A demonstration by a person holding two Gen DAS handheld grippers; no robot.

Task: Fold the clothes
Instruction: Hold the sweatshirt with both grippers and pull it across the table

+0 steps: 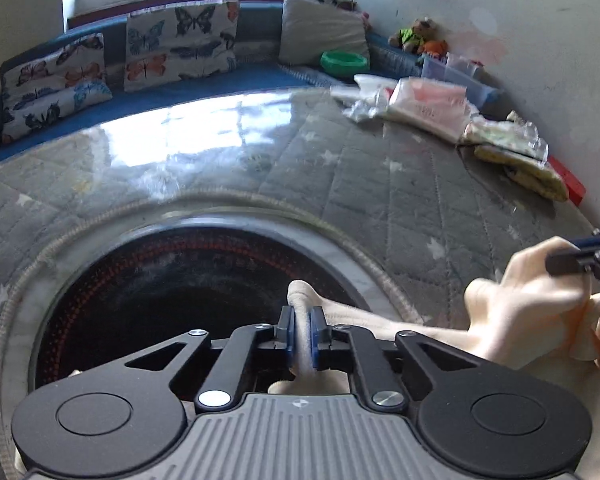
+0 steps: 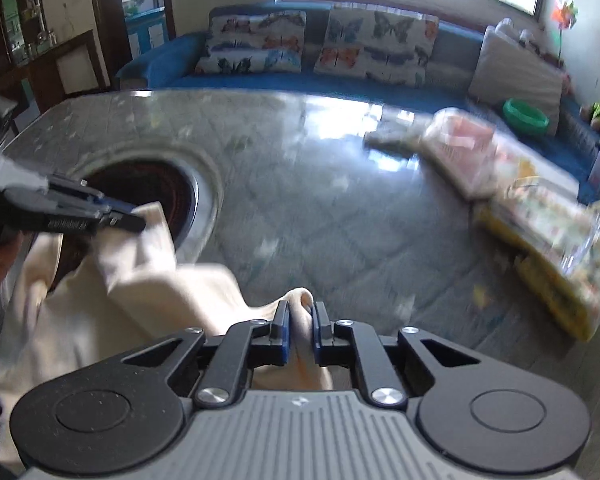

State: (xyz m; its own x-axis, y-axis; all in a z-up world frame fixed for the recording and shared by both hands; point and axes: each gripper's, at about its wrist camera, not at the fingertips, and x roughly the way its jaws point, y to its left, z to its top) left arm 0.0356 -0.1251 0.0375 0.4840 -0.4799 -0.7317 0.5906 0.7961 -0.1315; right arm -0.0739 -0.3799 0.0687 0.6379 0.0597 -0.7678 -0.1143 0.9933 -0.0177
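Progress: early, as I judge it; the cream garment (image 2: 112, 304) is bunched and hanging between both tools, with no flat fold visible
Done so far: two parts of the garment are picked up, one by each tool
Left to do: by my reading, spread it on the bench (image 1: 380, 184), fold it and set it down; all of that appears ahead
Garment place: at the near edge of the bench, beside the round black burner (image 1: 172, 280), partly over the burner's rim
Left gripper (image 1: 302, 332): fingers (image 1: 286, 330) closed almost fully, pinching a rolled ridge of the cream cloth that pokes out above them, over the burner
Right gripper (image 2: 300, 334): fingers (image 2: 283, 336) closed to a narrow gap, clamped on another bunch of the same cloth, to the right of the burner
Elsewhere on bench: bagged packages (image 1: 424, 108) well apart from the burner, toward the far right edge; not part of this step
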